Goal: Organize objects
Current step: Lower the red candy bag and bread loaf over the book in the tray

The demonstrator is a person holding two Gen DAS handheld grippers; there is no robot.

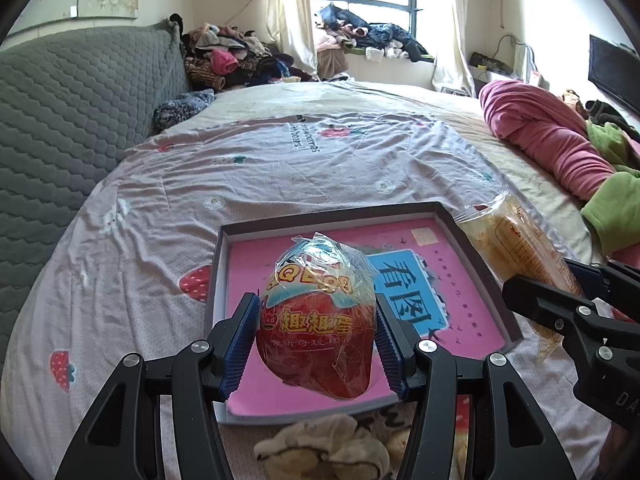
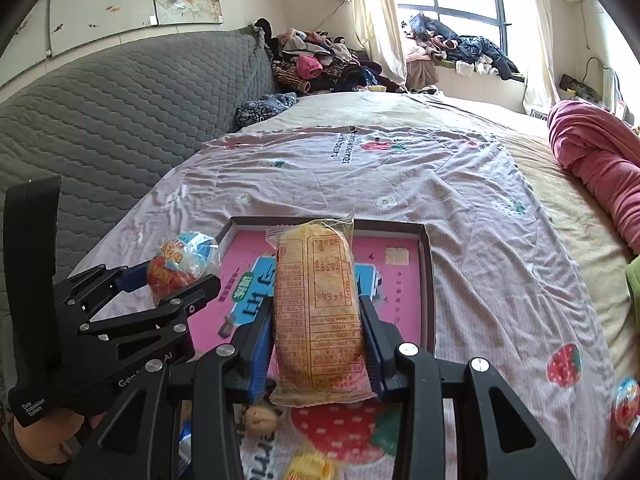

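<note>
A: Bed (image 1: 280,168), one, under a printed sheet (image 2: 480,216) with strawberries; the lettering on it is upside down and partly legible, something like "strawberries".

B: Next down in size?

A: One shallow box (image 1: 486,240), dark rim, pink card inside with large Chinese characters on a blue patch (image 1: 404,280), inverted from the left wrist view. It lies on the sheet directly under both grippers.

B: Held items?

A: Two. Left gripper (image 1: 316,338) pinches a foil-wrapped toy egg (image 1: 320,320), red lower half with yellow Chinese characters, blue top with rounded yellow letters I cannot make out. The egg sits dead centre between the pads, over the near half of the box. Right gripper (image 2: 318,344) pinches a long snack packet (image 2: 316,308), clear wrap, orange-printed nutrition table facing up, text too fine to read. It points to 12 o'clock from the gripper, over the box.

B: Loose items?

A: A second wrapped egg (image 2: 626,400) at 4 o'clock on the sheet in the right wrist view, one small yellow packet (image 2: 310,468) at 6 o'clock.
</note>
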